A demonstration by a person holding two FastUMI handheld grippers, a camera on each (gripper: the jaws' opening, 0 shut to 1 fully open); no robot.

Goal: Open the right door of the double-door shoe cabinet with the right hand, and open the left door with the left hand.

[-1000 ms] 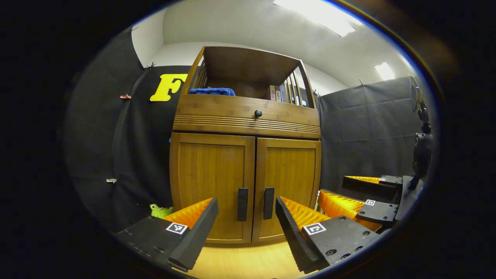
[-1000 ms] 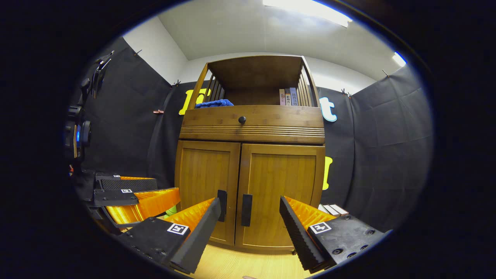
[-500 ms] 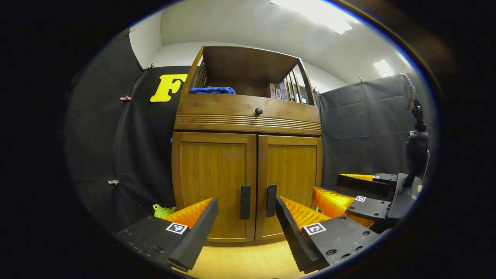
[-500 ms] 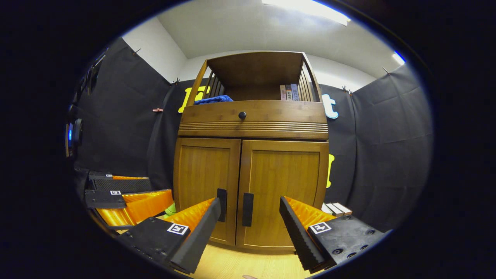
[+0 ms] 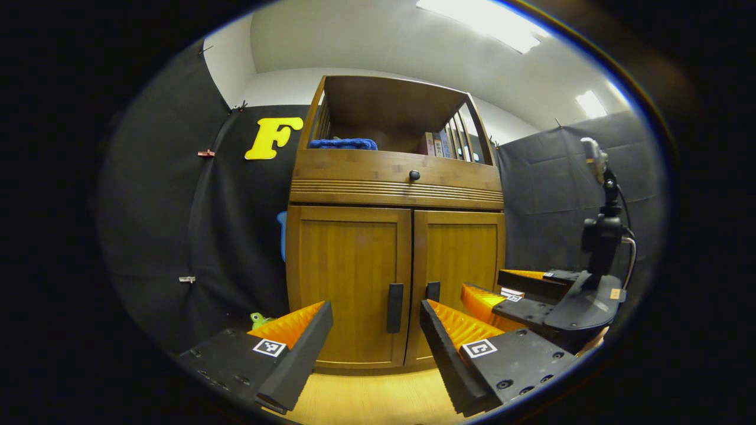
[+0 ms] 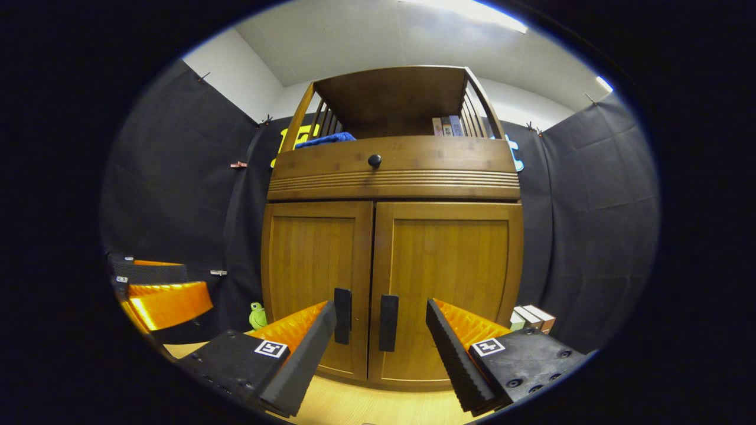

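Light comes from above me: ceiling panels (image 5: 484, 26) burn to plain white in the left gripper view, with a smaller one (image 5: 589, 104) further right, and another strip (image 6: 466, 7) glares at the top of the right gripper view. The room is bright and evenly lit; the cabinet (image 6: 393, 236) shows its wood grain sharply in both views. Its open top shelf (image 6: 393, 109) lies in shade under its own roof. The floor (image 5: 378, 398) shines warm yellow. The fisheye bends straight edges: the cabinet sides bow outward and the booth's walls curve. Toward the rim the picture darkens and softens, with a thin blue fringe. I see no motion blur.
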